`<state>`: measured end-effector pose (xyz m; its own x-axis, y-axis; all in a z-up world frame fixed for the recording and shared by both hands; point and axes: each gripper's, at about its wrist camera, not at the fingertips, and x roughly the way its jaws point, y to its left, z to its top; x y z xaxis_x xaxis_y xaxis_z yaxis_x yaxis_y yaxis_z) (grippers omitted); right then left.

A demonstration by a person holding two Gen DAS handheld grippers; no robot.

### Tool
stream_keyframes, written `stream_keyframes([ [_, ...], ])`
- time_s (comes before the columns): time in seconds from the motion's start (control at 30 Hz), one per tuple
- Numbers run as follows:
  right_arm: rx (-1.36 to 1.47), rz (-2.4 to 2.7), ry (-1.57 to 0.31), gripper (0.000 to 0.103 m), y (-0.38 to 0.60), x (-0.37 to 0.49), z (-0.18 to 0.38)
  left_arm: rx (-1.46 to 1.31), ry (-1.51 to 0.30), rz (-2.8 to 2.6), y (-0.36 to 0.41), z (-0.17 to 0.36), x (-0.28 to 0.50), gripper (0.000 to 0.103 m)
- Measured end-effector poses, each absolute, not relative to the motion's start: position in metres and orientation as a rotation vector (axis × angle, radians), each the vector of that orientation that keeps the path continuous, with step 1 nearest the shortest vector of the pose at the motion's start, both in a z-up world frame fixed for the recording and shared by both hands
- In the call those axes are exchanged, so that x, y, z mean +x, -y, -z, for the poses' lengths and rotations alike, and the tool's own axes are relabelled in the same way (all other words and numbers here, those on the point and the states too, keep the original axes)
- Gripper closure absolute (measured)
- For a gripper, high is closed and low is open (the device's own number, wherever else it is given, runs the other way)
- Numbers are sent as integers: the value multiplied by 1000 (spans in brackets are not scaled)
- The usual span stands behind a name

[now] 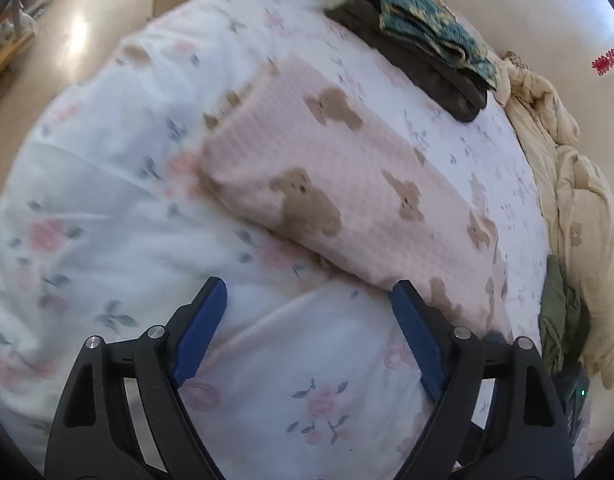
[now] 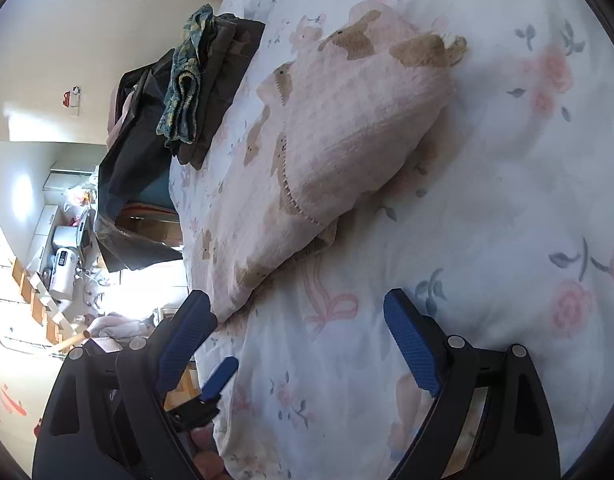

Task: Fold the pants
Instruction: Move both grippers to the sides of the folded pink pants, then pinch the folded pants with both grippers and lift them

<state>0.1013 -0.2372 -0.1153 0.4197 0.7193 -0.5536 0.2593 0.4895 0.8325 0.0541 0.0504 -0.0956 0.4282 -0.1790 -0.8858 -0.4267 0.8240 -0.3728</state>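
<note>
1. A white bed cover printed with pink roses and grey leaves is spreading across the bed.
2. A plain cream wall is rising behind it.
3. Bright daylight is glaring off the glossy beige floor.
4. White storage drawers are standing against the far wall.
5. A crumpled cream quilt is lying along the bed's edge.
</note>
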Motion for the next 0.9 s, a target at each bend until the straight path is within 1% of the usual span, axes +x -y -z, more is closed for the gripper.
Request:
stream_keyframes([
  [0.07,1070,-383,-1138,7,237,105,117,-602,-1130,-144,-48,98,55,20],
  [0.1,1069,-387,-1131,5,235,107,117,-607,-1128,-136,-49,100,57,17],
  [0.17,1064,-385,-1123,5,234,112,116,-660,-1131,-126,-55,106,62,12],
  [0.2,1064,-374,-1108,5,236,114,115,-685,-1126,-129,-59,107,65,11],
  [0.3,1086,-331,-1067,6,248,120,116,-722,-1101,-138,-68,107,73,11],
  [0.47,1222,-231,-985,6,287,134,124,-794,-1050,-201,-94,110,93,11],
  [0.6,1239,-192,-950,6,301,147,128,-804,-1003,-245,-108,110,110,11],
  [0.7,1196,-181,-948,7,301,157,128,-756,-971,-246,-110,110,117,12],
  [0.73,1189,-177,-941,8,301,158,128,-744,-948,-254,-112,109,118,13],
  [0.77,1179,-172,-935,9,301,158,128,-744,-930,-272,-117,108,119,21],
  [0.8,1164,-166,-934,13,300,158,127,-745,-924,-290,-121,110,120,32],
  [0.83,1144,-155,-938,20,299,158,126,-756,-919,-308,-125,111,121,37],
  [0.87,1136,-145,-936,25,300,159,126,-768,-912,-315,-128,113,120,41],
  [0.9,1136,-140,-932,35,303,161,127,-757,-908,-314,-128,113,121,45],
])
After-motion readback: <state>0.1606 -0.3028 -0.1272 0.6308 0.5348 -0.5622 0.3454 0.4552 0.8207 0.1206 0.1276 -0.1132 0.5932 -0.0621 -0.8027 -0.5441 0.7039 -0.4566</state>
